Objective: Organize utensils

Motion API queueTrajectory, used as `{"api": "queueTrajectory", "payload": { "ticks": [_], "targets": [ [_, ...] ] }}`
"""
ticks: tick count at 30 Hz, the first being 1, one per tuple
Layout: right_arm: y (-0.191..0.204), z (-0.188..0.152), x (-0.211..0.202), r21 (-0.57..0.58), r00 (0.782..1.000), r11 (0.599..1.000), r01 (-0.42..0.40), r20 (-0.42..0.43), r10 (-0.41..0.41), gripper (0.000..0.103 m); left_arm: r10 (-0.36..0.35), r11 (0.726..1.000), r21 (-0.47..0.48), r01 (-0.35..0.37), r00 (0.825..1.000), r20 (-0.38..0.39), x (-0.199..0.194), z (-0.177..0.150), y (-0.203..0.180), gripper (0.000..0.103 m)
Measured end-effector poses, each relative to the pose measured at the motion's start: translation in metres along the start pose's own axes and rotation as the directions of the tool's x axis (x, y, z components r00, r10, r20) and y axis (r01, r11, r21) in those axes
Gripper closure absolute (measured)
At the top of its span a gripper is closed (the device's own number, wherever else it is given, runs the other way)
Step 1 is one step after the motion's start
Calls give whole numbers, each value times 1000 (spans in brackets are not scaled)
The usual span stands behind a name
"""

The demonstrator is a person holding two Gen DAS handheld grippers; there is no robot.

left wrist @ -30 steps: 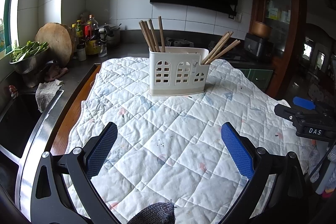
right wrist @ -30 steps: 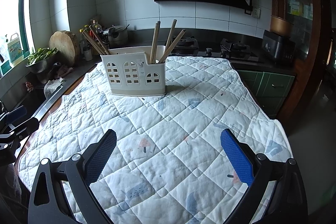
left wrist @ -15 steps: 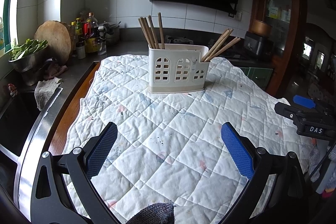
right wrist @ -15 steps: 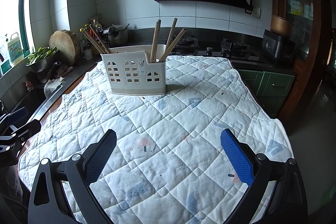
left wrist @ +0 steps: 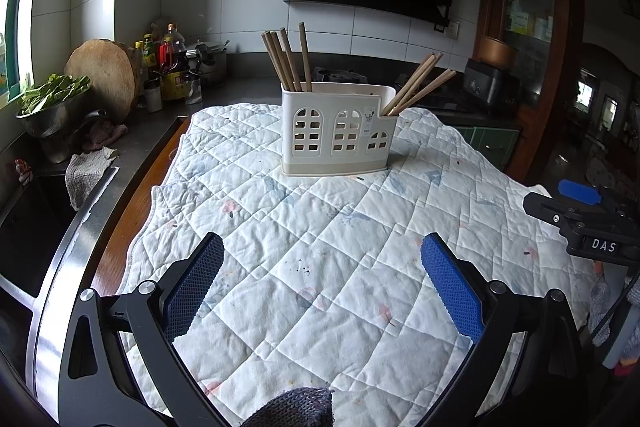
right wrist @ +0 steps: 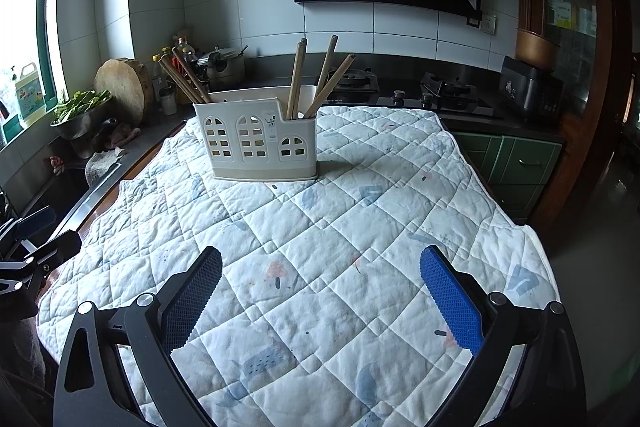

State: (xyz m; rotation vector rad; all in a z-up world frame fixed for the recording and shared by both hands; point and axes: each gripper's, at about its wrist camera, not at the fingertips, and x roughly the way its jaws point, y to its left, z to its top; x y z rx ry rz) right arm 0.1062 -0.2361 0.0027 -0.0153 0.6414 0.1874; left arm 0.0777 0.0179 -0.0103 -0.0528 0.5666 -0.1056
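Note:
A white plastic utensil holder (left wrist: 338,129) with arched cut-outs stands upright on a quilted white cloth (left wrist: 320,247). Several wooden chopsticks (left wrist: 286,61) stick out of its left compartment and a few more (left wrist: 418,83) lean out of its right one. The holder also shows in the right wrist view (right wrist: 256,143). My left gripper (left wrist: 322,287) is open and empty, well short of the holder. My right gripper (right wrist: 320,293) is open and empty too, over the cloth (right wrist: 340,247). The right gripper's body shows at the right edge of the left wrist view (left wrist: 584,223).
A sink (left wrist: 28,227) and a steel bowl of greens (left wrist: 52,107) lie left of the cloth. A round wooden board (left wrist: 104,79), bottles (left wrist: 168,67) and a pot stand at the back left. A gas stove (right wrist: 448,95) sits behind.
Both grippers have drawn back slightly and tilted, so the holder sits a little higher and farther in both views. Both stay open and empty.

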Motion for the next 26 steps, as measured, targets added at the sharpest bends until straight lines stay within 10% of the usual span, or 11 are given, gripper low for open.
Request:
{"api": "queueTrajectory", "payload": {
  "ticks": [26],
  "targets": [
    [0,-3,-1,-3,1000,1000,-6,-1,6,7,-20,999,-34,20,1000,5,0,-4,3,5]
  ]
}}
